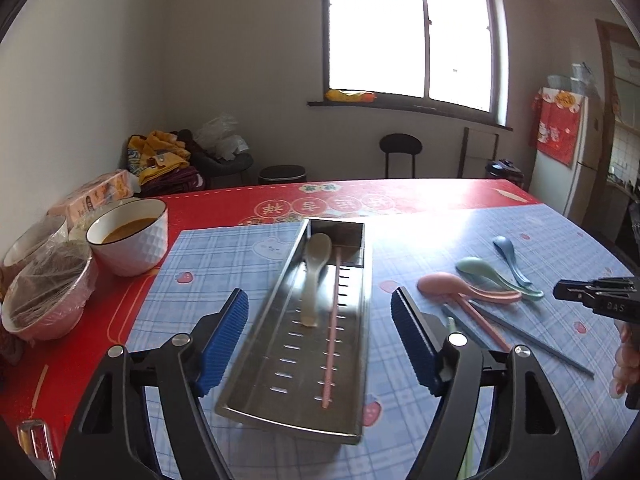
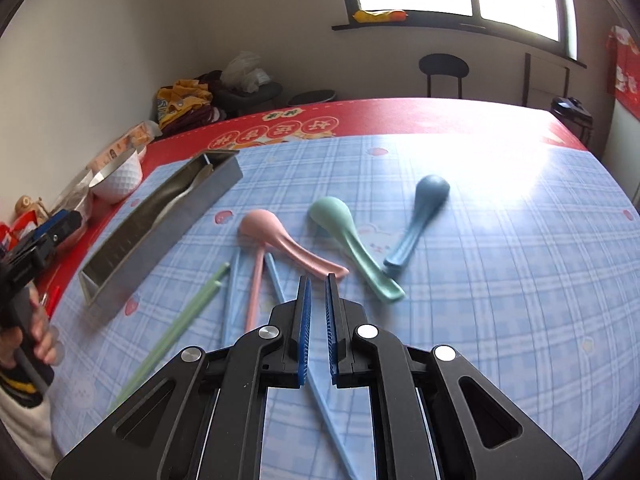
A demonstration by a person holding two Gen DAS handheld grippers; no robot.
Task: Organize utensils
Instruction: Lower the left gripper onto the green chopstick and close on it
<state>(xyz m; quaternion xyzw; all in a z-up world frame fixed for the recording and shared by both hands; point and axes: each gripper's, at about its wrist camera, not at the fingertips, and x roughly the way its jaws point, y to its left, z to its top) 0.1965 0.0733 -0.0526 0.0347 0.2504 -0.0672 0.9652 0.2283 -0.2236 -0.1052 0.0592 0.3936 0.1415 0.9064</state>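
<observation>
Left gripper [image 1: 320, 312] hangs with ribbed blue pads apart and empty over the perforated steel tray [image 1: 352, 360], its base cut off; right gripper [image 2: 317, 292] is nearly closed on nothing. Inside the tray lie a pale spoon [image 1: 314, 276] and one pink chopstick [image 1: 332, 332]. Right of the tray, on the checked cloth [image 2: 480, 300], rest blurred matte pink [image 2: 288, 242], green [image 2: 352, 240] and blue [image 2: 420, 216] spoons

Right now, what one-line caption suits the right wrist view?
Shut right gripper above pink plastic spoon, green plastic spoon, blue plastic spoon; steel tray left.
</observation>
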